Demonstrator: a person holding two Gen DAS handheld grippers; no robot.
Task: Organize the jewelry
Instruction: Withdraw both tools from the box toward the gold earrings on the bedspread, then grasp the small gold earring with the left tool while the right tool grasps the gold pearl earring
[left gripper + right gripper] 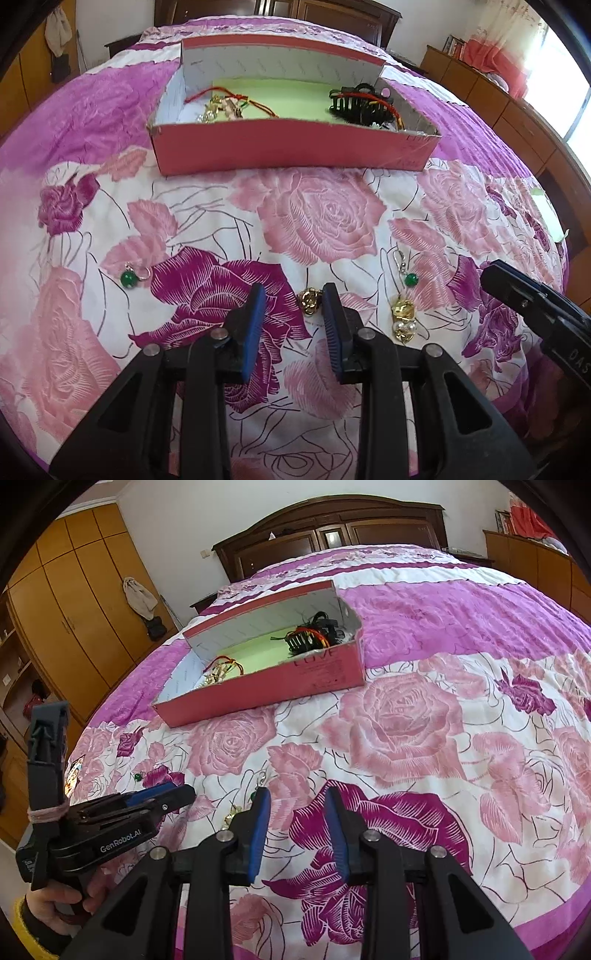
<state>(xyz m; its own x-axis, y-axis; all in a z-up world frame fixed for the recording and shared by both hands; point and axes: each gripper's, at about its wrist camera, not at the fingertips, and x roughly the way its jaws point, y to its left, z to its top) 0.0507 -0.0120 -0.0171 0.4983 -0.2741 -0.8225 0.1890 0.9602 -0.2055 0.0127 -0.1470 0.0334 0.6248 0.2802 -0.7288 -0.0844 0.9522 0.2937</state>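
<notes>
Left tongs: released, blue pads apart, nothing between them, low over the bed.
Right tongs: released, gap clear, over a dark purple rose print; nothing within the gap.
Gold charm: on the bedspread just ahead of the left tongs, touching or nearly touching the inner edge of their right pad; cannot tell which.
Gold and pearl earring: just right of the left tongs, lying flat.
Green bead earring, right: ahead and right of the left tongs, near the gold and pearl piece.
Green bead earring, left: well to the left of the left tongs, alone on a white patch.
Pink box: open, far ahead of both tongs; pale green floor inside.
Box contents: red cord bracelet with small metal pieces at its left end, black hair claw with red and yellow cords at its right end.
Bedspread: rose print, pink and purple.
Wooden headboard: beyond the box.
</notes>
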